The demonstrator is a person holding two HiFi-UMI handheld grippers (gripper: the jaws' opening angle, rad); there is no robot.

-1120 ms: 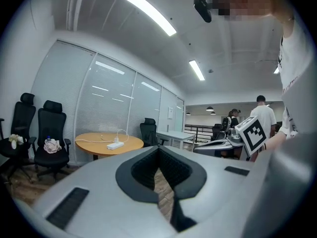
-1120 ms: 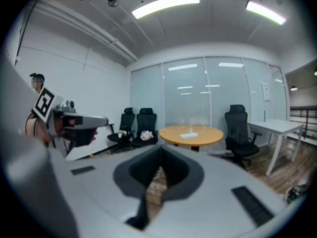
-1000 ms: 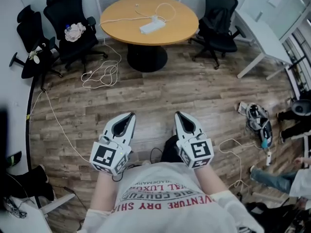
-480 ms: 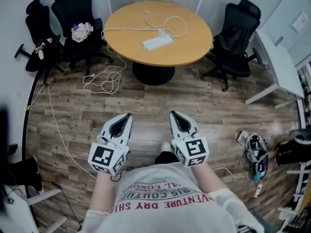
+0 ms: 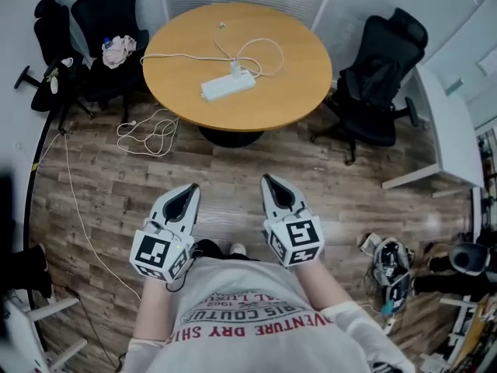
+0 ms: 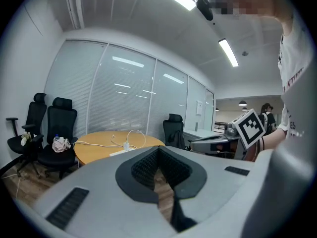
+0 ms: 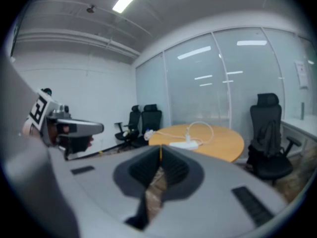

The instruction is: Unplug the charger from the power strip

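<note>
A white power strip lies on the round wooden table ahead of me, with a white charger plugged into it and its white cable looping across the tabletop. The strip and charger also show in both gripper views. My left gripper and right gripper hover side by side over the floor, well short of the table. Both have their jaws together with nothing between them.
Black office chairs stand at the left and right of the table. A white cable coils on the wood floor by the table's left. A white desk is at the right. Shoes and gear lie at lower right.
I have moved forward toward the table, which now looks larger and nearer. Both grippers came along, staying shut and side by side.
</note>
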